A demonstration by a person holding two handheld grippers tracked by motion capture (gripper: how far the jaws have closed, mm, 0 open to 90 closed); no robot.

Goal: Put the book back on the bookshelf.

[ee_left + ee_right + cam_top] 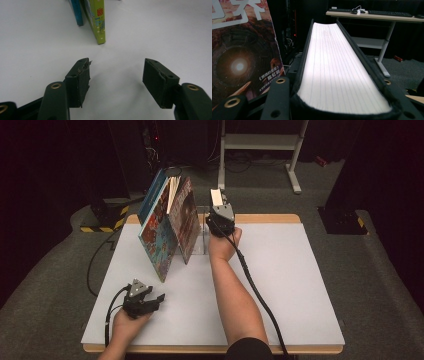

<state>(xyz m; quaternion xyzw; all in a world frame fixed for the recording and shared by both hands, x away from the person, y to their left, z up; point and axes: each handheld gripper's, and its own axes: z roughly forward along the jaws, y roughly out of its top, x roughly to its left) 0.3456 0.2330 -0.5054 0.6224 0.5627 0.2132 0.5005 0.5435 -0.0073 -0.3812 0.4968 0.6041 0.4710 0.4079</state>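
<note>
Desk (280,285) w/ leaning books (167,227) just left of right claw (218,200). Right claw clamps a black-covered book (337,67), page edge up, at desk's far edge; prob. shelving step, next: slot it beside row. Left claw (155,299) open, idle.

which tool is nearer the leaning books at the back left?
Right. The right tool is just beside the leaning books, on their right, gripping a black-covered book. The left tool sits open near the table's front edge, well short of them.
</note>
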